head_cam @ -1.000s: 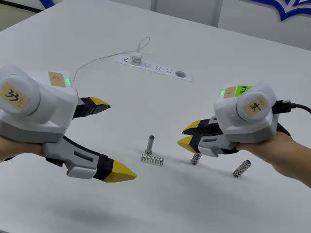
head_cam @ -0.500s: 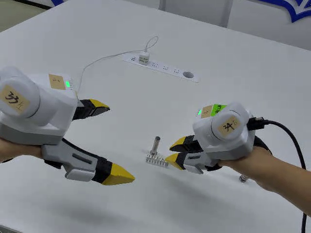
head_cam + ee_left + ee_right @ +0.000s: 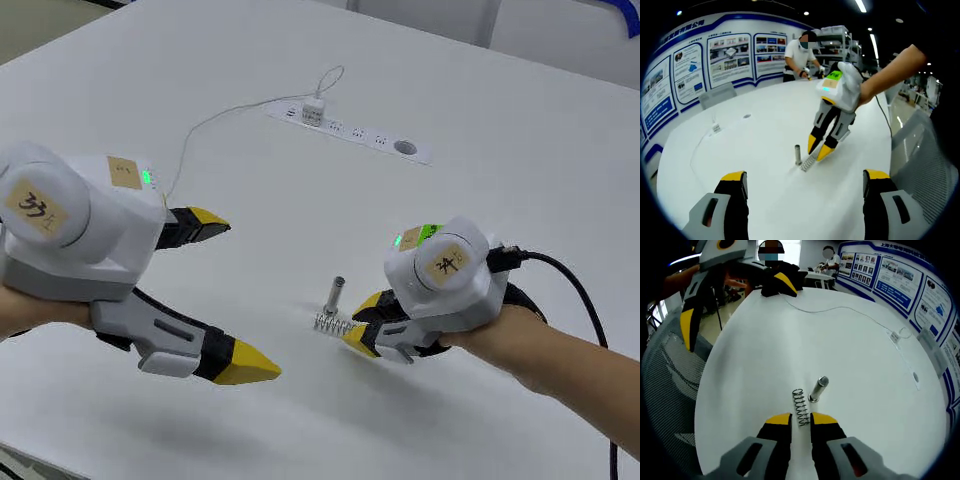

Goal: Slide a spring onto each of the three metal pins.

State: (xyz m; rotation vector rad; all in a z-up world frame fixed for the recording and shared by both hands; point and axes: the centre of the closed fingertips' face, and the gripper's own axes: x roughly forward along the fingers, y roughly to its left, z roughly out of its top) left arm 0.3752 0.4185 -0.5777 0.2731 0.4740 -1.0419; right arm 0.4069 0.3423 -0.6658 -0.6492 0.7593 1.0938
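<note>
We count one pin (image 3: 337, 294), upright and bare, centre frame; spring (image 3: 330, 324) lying beside it, unfitted; right hand-held gripper (image 3: 361, 320) narrowed about its end, pinch we cannot tell; left hand-held gripper (image 3: 238, 295) spread.

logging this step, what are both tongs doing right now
left tongs: wide open, holding nothing
right tongs: narrowly open, tips either side of the spring end, not clamped

White table (image 3: 300, 200), blue-trimmed wall posters (image 3: 730, 50), ceiling strip lights (image 3: 874, 42), grey mesh chair (image 3: 670, 385)
</note>
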